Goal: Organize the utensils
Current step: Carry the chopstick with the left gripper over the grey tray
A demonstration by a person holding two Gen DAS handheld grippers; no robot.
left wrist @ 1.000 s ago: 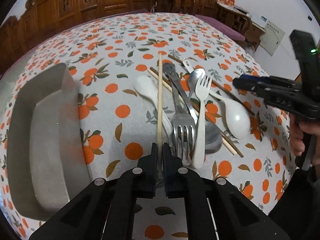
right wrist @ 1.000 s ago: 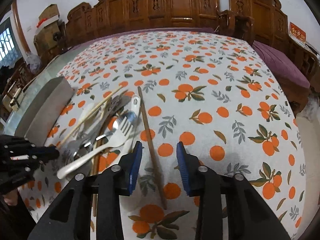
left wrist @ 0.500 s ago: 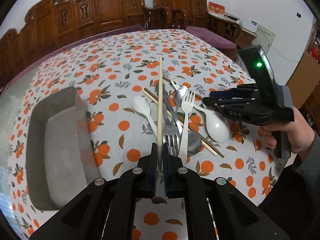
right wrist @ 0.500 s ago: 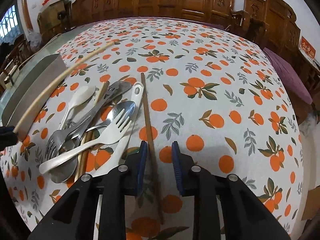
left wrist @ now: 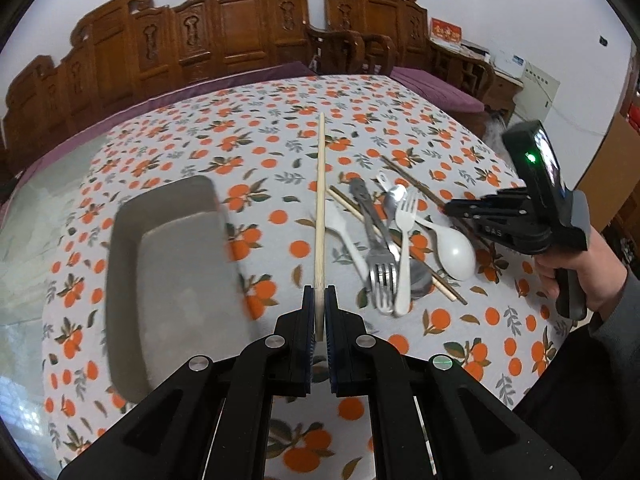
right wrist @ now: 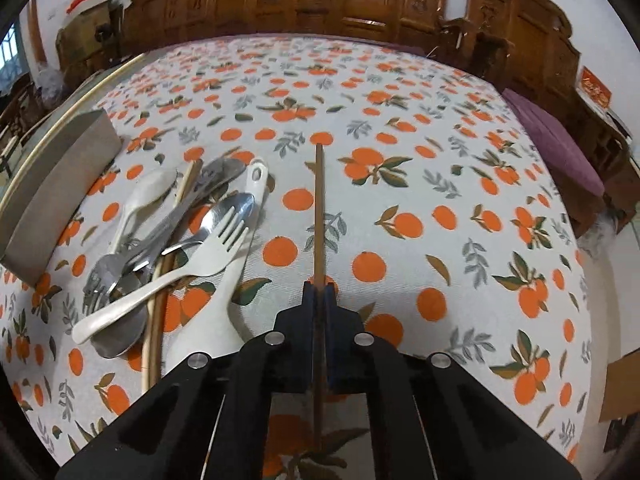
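A pale chopstick [left wrist: 320, 208] is pinched in the left gripper [left wrist: 319, 300] jaws beside the grey tray [left wrist: 168, 264]; a dark chopstick [right wrist: 319, 216] is pinched by the right gripper [right wrist: 319, 296], seen only in the right wrist view.

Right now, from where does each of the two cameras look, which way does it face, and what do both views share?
Left wrist: sits on the left gripper, looks down at the grey rectangular tray; shows its jaws shut on a pale wooden chopstick, plus the right gripper and hand.
Right wrist: sits on the right gripper, shut on a dark brown chopstick.
Shared: tray, orange-print tablecloth, utensil pile.
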